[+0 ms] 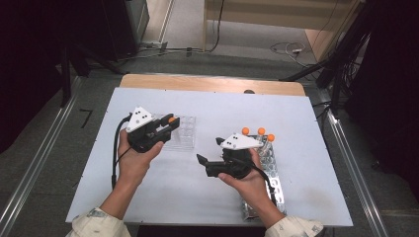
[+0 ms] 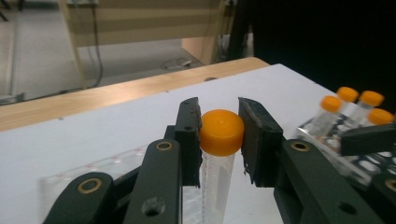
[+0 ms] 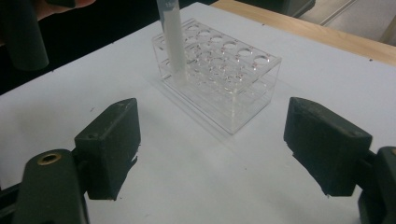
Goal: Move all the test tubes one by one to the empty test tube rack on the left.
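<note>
Left tongs [image 2: 219,135] clamp an orange-capped tube [image 2: 218,154]; right tongs [image 3: 210,149] stand wide apart with nothing between them.

Held by its cap, the tube hangs upright at a near corner of the clear rack [image 3: 224,77], its lower end in among the rack's holes. More orange-capped tubes [image 1: 261,132] lie to the right on a second rack [image 1: 272,173], beside the right hand, all on the white surface [image 1: 207,197].

No word, brand or number can be read anywhere; the clear plastic tube with the orange screw cap [image 2: 216,172] bears fine printed graduation marks along its side, too small and blurred to make out.
</note>
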A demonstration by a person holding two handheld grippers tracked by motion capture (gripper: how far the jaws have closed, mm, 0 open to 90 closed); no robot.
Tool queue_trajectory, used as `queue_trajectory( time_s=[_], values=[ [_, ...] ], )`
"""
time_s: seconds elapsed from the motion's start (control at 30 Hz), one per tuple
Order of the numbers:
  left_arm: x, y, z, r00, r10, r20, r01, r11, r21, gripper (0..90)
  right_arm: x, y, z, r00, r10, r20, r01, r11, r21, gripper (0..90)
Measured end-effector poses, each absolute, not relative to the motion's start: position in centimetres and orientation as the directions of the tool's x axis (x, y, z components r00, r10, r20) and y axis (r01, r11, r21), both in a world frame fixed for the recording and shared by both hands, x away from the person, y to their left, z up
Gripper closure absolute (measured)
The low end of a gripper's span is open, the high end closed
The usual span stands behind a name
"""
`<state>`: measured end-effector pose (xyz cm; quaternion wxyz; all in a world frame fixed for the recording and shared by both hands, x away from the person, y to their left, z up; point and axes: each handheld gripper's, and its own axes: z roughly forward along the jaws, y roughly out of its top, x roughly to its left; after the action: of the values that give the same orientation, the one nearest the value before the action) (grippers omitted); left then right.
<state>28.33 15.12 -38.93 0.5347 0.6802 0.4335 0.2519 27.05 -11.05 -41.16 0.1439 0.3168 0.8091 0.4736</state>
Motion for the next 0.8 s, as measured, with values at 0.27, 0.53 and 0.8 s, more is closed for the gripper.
queue_trajectory(
  time_s=[0.27, 0.53, 0.8],
  values=[
    [29.2, 18.3, -38.2, 0.414, 0.904, -0.109, 0.31, -0.027, 0.95, 71.3, 26.4, -12.0, -40.6, -0.758, 0.647, 0.081, 0.367, 0.32, 0.874, 15.9],
    [30.0, 19.8, -38.4, 0.363, 0.926, -0.107, 0.324, -0.018, 0.946, 71.3, 25.9, -12.3, -40.2, -0.761, 0.643, 0.083, 0.356, 0.308, 0.882, 16.0],
    [30.7, 21.0, -38.7, 0.314, 0.945, -0.088, 0.327, -0.021, 0.945, 71.3, 25.8, -12.5, -40.3, -0.76, 0.644, 0.086, 0.358, 0.304, 0.883, 16.0]
  ],
)
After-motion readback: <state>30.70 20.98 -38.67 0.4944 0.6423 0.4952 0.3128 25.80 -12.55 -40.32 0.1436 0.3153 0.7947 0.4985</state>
